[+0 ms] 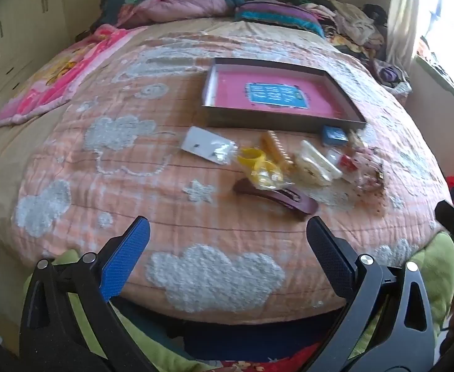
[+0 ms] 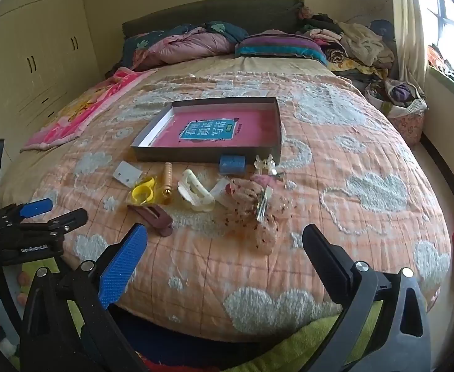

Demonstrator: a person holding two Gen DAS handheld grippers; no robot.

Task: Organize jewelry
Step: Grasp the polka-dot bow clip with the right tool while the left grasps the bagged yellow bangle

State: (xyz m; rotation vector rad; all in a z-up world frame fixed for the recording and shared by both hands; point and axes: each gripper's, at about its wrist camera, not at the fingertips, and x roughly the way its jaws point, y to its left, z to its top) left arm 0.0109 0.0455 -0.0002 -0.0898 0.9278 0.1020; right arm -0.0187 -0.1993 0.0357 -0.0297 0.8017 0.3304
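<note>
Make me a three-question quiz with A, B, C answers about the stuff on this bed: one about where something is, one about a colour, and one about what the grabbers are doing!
1. Where is the small blue box?
A. Inside the tray
B. On the quilt, right against the tray's near wall
C. On the pillows

2. What colour is the inside floor of the cardboard tray?
A. Pink
B. Green
C. White

3. How do the left gripper and right gripper stand?
A. Both shut on hair clips
B. One open, one shut
C. Both open, holding nothing

Answers:
1. B, the right wrist view shows it outside, by the tray's front wall.
2. A, the floor is pink around a blue label.
3. C, both pairs of fingers are spread wide over the quilt, nothing between them.
</note>
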